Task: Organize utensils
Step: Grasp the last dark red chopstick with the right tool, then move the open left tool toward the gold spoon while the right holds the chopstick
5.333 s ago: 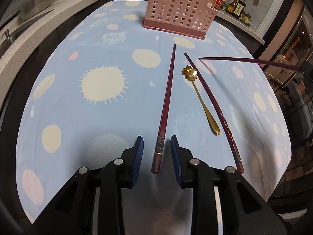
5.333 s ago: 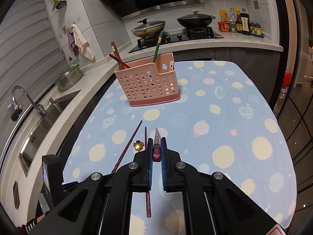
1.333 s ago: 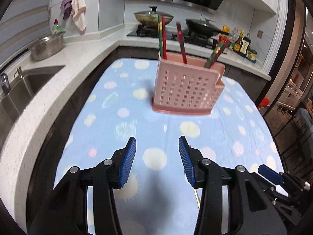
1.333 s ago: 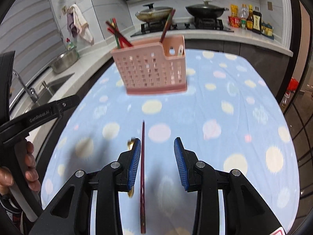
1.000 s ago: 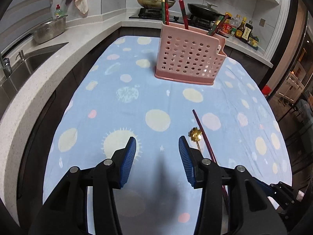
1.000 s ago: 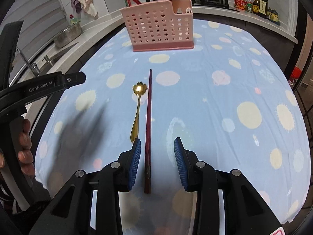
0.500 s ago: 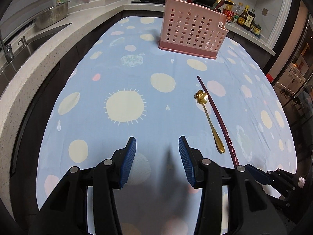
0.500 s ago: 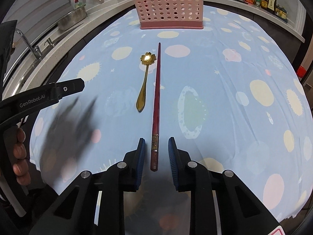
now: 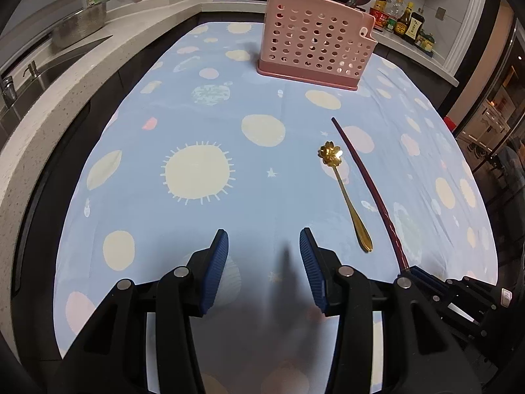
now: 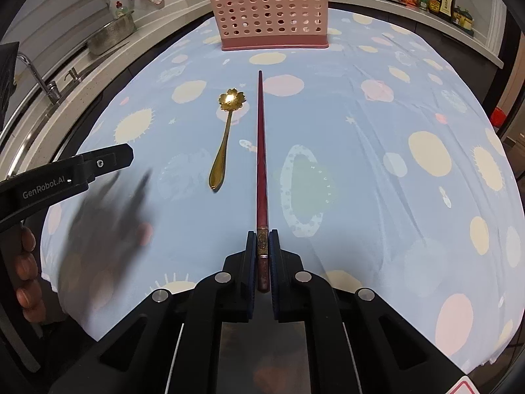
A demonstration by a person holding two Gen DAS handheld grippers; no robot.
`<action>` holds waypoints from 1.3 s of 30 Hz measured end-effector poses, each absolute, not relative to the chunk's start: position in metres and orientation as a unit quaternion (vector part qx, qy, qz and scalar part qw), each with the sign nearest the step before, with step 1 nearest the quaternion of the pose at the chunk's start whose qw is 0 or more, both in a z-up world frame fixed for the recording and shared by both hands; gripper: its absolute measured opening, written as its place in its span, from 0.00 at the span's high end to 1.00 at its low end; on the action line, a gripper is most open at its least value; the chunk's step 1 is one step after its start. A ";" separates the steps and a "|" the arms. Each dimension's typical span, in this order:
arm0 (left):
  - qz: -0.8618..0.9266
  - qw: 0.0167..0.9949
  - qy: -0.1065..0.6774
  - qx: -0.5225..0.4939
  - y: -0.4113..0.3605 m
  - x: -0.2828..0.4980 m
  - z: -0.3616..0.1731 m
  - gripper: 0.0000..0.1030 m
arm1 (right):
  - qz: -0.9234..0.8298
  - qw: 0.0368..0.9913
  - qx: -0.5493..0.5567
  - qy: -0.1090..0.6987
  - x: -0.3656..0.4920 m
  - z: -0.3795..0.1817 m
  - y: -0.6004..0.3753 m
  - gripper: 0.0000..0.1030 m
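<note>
A dark red chopstick (image 10: pixel 261 151) lies on the blue spotted tablecloth, pointing at the pink utensil basket (image 10: pixel 272 10). My right gripper (image 10: pixel 262 239) is shut on its thick near end. Just left of it lies a gold spoon (image 10: pixel 226 134) with a flower-shaped bowl. In the left wrist view the same chopstick (image 9: pixel 367 184) and gold spoon (image 9: pixel 347 193) lie to the right, and the pink basket (image 9: pixel 315 49) holds several chopsticks. My left gripper (image 9: pixel 264 246) hovers open over bare cloth, nothing between its blue pads.
A counter with a sink (image 9: pixel 39 75) and a metal bowl (image 9: pixel 80 24) runs along the left. Stove pans and sauce bottles (image 9: pixel 407 26) stand behind the basket. The table's near edge is close below both grippers. A hand (image 10: pixel 26 272) holds the left gripper's handle.
My right gripper's jaws have come together on the chopstick's thick end after lowering over it. My left gripper has sunk toward the cloth and stayed open.
</note>
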State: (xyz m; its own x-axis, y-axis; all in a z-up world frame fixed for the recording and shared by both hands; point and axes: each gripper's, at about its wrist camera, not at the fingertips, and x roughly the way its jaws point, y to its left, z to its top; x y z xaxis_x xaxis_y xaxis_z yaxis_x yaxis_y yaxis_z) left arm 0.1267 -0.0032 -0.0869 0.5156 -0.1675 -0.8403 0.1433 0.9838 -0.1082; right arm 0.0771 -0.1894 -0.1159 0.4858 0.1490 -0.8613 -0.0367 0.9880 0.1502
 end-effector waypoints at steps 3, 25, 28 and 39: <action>-0.091 0.870 0.484 -0.011 -0.007 0.127 -0.087 0.58 | 0.042 0.861 0.067 0.503 0.078 -0.116 -0.200 0.93; -0.118 0.863 0.492 0.009 -0.057 0.139 -0.094 0.49 | 0.016 0.867 0.115 0.484 0.078 -0.110 -0.239 0.93; -0.123 0.860 0.496 0.011 -0.064 0.144 -0.101 0.49 | 0.017 0.867 0.116 0.484 0.078 -0.111 -0.239 0.93; -0.125 0.857 0.500 0.022 -0.067 0.142 -0.113 0.65 | 0.019 0.866 0.116 0.486 0.078 -0.112 -0.235 0.93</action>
